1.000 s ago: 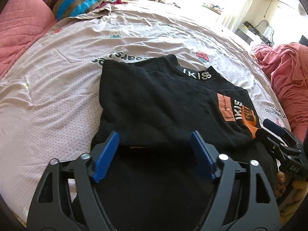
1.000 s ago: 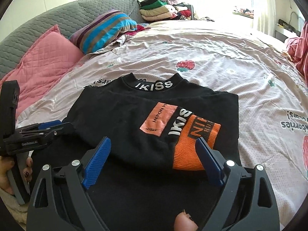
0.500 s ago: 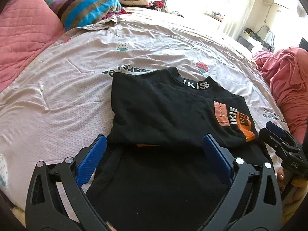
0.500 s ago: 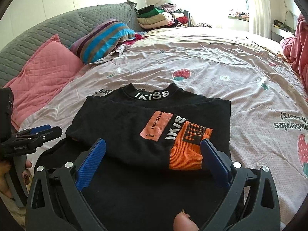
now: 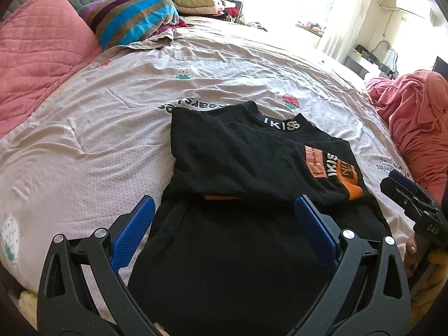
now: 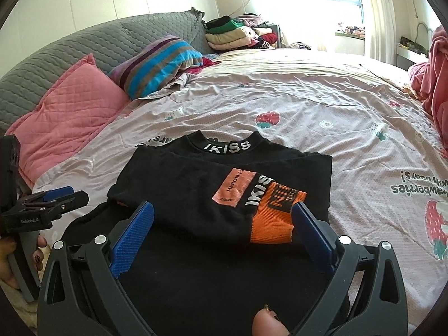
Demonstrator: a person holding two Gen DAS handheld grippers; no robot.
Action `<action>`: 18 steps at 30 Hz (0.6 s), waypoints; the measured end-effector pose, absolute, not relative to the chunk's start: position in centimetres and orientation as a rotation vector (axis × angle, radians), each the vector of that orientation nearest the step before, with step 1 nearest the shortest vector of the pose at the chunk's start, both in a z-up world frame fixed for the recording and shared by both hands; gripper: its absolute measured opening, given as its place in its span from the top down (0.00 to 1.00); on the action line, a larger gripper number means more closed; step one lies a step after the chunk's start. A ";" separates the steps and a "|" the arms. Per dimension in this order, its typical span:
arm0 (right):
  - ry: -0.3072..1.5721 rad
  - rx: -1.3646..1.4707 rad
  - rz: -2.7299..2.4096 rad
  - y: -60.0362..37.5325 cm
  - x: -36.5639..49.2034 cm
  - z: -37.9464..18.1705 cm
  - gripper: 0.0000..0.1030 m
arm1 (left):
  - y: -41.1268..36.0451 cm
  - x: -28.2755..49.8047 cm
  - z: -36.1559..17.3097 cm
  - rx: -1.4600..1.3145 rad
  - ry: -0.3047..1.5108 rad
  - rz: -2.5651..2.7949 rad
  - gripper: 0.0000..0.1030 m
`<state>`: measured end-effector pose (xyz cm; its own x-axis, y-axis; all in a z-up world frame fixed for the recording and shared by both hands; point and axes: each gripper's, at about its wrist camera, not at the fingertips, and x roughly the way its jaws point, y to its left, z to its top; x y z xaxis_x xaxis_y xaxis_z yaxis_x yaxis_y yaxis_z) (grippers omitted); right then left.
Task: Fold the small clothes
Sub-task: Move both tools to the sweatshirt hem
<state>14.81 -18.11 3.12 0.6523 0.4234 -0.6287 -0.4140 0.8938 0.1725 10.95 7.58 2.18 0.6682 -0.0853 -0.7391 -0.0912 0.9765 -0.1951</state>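
Observation:
A small black top [image 5: 240,168] [image 6: 196,184] with a white "IKISS" collar lies on the bed, both sleeves folded across its chest; the orange cuff [image 6: 275,219] rests on top. My left gripper [image 5: 224,210] hangs above the top's lower left part, jaws wide open, nothing between them. My right gripper [image 6: 221,218] hovers over the lower right part, also wide open and empty, its right pad next to the orange cuff. Each gripper shows at the edge of the other's view: the right gripper [image 5: 414,204], the left gripper [image 6: 47,204].
The bed sheet [image 5: 84,145] is pale pink with strawberry prints. A pink pillow [image 6: 64,117] and a striped pillow [image 6: 156,67] lie at the headboard, with stacked clothes [image 6: 238,33] behind. A pink blanket heap [image 5: 417,117] sits at the right.
Both grippers have opened wider and pulled up and back from the top. The folded sleeves stay where they lay.

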 end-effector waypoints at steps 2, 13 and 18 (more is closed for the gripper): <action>0.713 0.010 0.478 -18.2 14.4 3.3 0.05 | 7.5 10.5 2.3 -0.216 0.837 0.006 0.09; 0.700 -0.016 0.488 -18.6 12.4 3.9 0.05 | 7.6 8.3 2.9 -0.211 0.828 0.021 0.09; 0.704 -0.026 0.491 -18.7 11.6 3.9 0.05 | 7.9 7.3 2.8 -0.204 0.835 0.035 0.09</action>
<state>11.59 -18.74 3.90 0.6538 0.4241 -0.6266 -0.4412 0.8865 0.1397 7.26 7.88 2.78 0.6717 -0.0488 -0.7392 -0.1110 0.9799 -0.1655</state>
